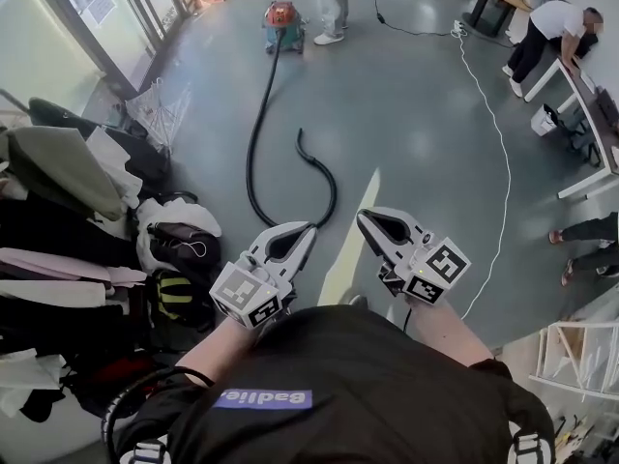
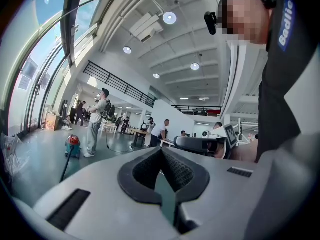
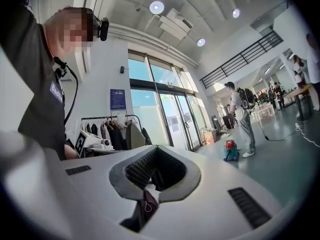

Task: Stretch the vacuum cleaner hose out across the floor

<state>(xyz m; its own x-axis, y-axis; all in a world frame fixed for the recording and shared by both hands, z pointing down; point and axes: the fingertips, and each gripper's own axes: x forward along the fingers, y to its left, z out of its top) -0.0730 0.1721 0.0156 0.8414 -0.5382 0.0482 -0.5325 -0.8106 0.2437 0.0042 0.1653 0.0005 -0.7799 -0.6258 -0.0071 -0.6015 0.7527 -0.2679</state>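
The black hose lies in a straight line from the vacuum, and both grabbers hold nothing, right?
Not straight. In the head view the hose leaves the vacuum cleaner, bends round in a U on the floor and curls back. The left gripper and right gripper do hold nothing.

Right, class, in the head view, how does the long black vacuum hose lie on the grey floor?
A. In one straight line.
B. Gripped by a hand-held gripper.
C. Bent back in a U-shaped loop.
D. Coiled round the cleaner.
C: the long black vacuum hose runs from the teal, red-topped vacuum cleaner, curves round and hooks back, its free end loose on the floor.
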